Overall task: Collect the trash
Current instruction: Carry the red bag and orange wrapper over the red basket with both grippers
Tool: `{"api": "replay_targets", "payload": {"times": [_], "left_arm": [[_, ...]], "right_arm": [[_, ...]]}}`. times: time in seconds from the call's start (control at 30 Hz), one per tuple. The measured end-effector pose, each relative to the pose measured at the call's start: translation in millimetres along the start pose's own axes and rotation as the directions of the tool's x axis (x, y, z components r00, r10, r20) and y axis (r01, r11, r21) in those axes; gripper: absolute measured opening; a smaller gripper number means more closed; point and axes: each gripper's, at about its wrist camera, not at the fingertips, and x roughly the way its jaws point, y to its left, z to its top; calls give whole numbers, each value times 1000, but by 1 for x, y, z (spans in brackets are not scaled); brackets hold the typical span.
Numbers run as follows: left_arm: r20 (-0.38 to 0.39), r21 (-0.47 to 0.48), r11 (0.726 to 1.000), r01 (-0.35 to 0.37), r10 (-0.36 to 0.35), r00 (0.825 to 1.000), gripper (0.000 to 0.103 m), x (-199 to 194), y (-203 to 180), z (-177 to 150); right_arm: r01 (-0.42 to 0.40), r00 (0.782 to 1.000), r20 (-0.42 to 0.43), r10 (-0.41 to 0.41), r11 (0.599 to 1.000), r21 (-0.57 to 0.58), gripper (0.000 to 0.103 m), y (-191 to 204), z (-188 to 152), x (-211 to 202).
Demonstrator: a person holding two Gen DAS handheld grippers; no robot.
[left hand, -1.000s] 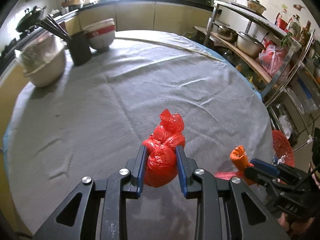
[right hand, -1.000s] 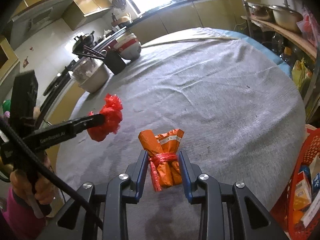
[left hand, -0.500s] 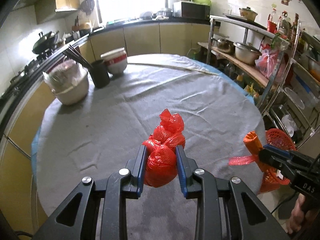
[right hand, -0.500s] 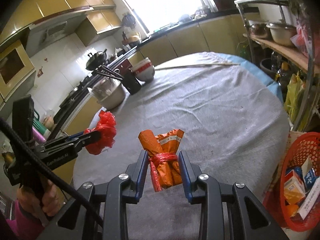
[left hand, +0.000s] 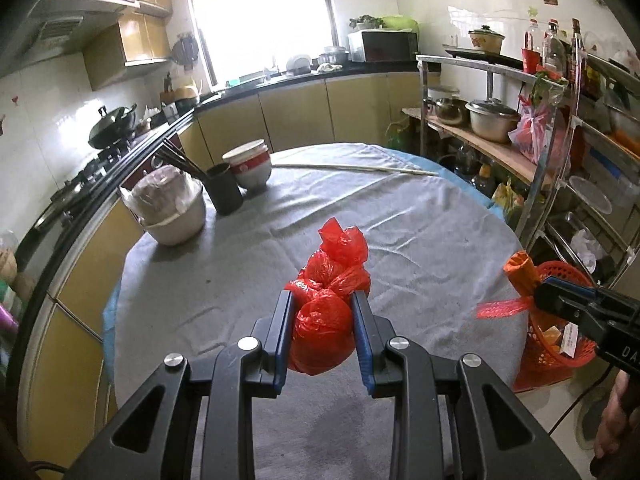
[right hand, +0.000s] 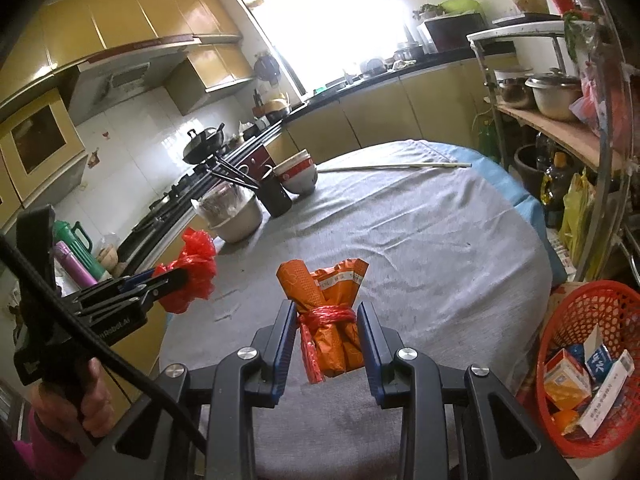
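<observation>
On my left camera I see the red plastic bag, knotted into several crinkled, glossy lobes with a twisted tuft at the top, filling the centre of the frame. The left gripper is clamped on its lower, roundest lobe, the blue pads pressing its two sides, while the knots stick out beyond the fingertips, off the grey cloth of the round table below. The same bag shows at the left middle of my right camera, gripped by the black tongs, with a hand on the handle at lower left. In the centre of the right camera sits the orange wrapper bundle, rolled packets flaring open at the top and bound round the waist with red string whose loose tail hangs down. The right gripper is closed on it at and below the binding, one pad on each side, and the bundle is held above the cloth. At the right edge of the left camera that bundle appears small, so I can only guess at its detail there. The red mesh basket, holding cartons, stands at lower right beside the table edge, well apart from both bundles.
</observation>
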Motion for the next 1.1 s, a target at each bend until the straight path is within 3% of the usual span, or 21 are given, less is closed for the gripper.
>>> {"api": "replay_targets", "payload": {"times": [1.1], "left_arm": [[64,96,993,-62,56,996,30,-23,-55,16]], "right_arm": [[-20,995,99,12,996,83,34,-43,5,-43]]}}
